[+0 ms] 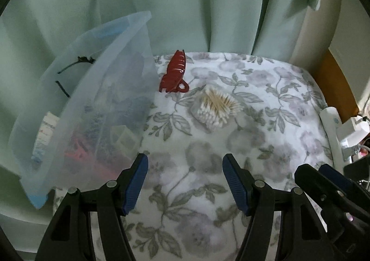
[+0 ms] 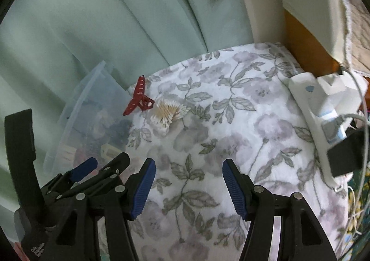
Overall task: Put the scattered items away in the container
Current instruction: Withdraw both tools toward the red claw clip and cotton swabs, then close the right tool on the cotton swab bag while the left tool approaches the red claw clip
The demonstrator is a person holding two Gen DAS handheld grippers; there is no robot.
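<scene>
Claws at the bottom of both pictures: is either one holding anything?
No. The left claw and right claw are both open, with only the floral blanket between their fingers.

The left wrist camera sat just behind the left hand-held gripper [image 1: 185, 182], whose blue pads filled the bottom of the frame, and looked steeply down and forward over the floral bedspread [image 1: 231, 145] toward a pale green curtain [image 1: 185, 7] across the top. The right wrist camera rode likewise behind the right hand-held gripper [image 2: 188, 186], tilted down at the same bed, but stood farther to the right. Both views shared the clear plastic container [image 1: 92, 99] at the left, the red hair claw clip [image 1: 174, 72], the bundle of cotton swabs [image 1: 215, 107] and the white power strip [image 1: 330, 127]. Each camera caught the other gripper at its lower edge.
</scene>
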